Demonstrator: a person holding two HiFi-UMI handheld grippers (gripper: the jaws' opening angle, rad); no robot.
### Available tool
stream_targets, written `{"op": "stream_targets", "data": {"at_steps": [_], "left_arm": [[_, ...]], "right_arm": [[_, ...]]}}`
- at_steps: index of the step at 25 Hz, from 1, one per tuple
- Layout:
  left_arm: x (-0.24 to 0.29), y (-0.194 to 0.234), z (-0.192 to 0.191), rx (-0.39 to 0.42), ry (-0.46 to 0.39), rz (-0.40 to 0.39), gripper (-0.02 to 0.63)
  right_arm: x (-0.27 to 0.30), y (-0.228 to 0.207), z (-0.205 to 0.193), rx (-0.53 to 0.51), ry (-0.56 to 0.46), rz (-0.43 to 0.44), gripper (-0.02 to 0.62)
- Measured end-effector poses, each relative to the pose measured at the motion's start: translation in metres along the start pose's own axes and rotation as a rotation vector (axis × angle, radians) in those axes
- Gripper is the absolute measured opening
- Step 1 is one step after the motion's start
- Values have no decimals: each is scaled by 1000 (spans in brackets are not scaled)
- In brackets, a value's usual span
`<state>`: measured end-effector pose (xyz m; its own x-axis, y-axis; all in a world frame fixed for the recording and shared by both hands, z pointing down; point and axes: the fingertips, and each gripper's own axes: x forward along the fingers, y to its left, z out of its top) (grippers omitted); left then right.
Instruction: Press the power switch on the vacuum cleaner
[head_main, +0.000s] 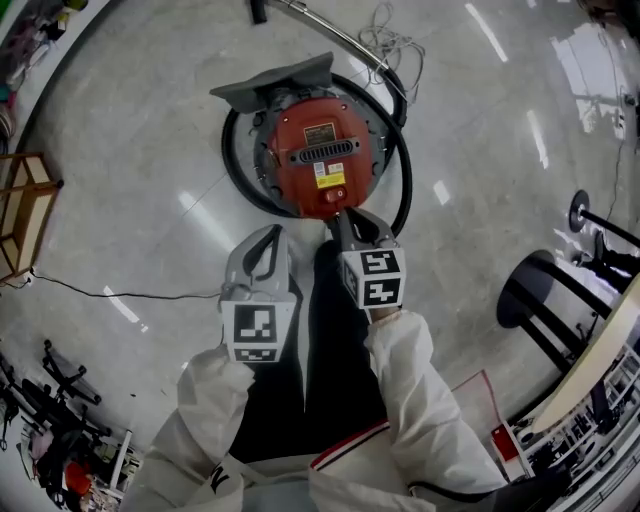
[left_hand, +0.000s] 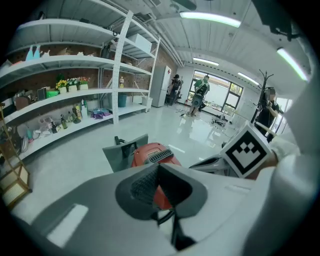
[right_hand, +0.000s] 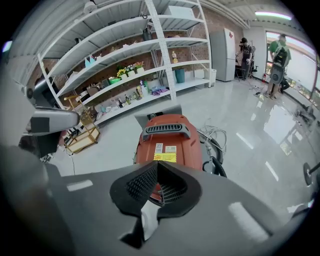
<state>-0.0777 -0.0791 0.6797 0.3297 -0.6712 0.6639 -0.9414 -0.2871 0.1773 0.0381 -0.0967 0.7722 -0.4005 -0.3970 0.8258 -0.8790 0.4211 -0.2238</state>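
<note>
My right gripper (head_main: 341, 218), jaws pressed together, tip at the near edge of the red vacuum cleaner (head_main: 318, 150); left gripper (head_main: 267, 236) likewise closed, empty

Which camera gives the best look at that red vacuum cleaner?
The head view: nearly the whole vacuum cleaner from above, hose looped around it. The right gripper view shows its top and labels, its front behind the right gripper; the left gripper view, just a red sliver.
</note>
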Motion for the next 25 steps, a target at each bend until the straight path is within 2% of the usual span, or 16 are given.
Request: {"op": "stream_targets", "data": {"at_steps": [10, 25], "left_arm": [[-39, 10, 8, -7, -32, 5, 0], [-114, 23, 67, 34, -99, 31, 0]], "right_arm": [[-46, 26, 15, 4, -44, -22, 0], [-148, 66, 74, -35, -131, -26, 0]]}}
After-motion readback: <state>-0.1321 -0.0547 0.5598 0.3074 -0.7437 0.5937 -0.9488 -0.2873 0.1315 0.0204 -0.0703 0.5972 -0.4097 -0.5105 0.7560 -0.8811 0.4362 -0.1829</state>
